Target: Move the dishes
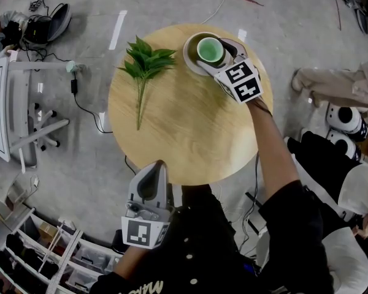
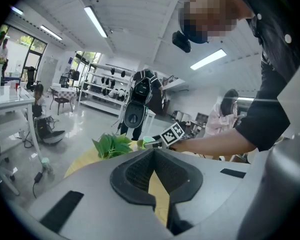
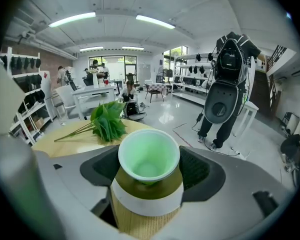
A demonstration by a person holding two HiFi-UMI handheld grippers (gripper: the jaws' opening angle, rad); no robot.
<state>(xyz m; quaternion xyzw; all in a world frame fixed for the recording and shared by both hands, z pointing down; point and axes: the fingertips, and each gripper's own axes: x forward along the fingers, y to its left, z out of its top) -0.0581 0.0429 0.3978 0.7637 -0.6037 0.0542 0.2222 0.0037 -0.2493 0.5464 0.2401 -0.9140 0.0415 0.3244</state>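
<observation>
A green cup [image 1: 210, 48] [image 3: 149, 156] stands in an olive dish with a white rim [image 1: 192, 61] [image 3: 147, 203] at the far right of the round wooden table [image 1: 190, 133]. My right gripper [image 1: 213, 59] [image 3: 149, 170] reaches over the dish's rim, and its jaws close on the cup from both sides. My left gripper [image 1: 155, 170] [image 2: 152, 176] hangs at the table's near edge, jaws together and holding nothing. A green leafy sprig [image 1: 144, 66] [image 3: 106, 121] [image 2: 112, 145] lies at the far left of the table.
A person's legs [image 1: 331, 81] stand beyond the table's right edge. A white desk and chair base [image 1: 37, 121] are at the left, and shelves [image 1: 43, 250] are at the near left. A tall black-and-white robot [image 3: 227, 84] stands past the table. Cables run across the floor.
</observation>
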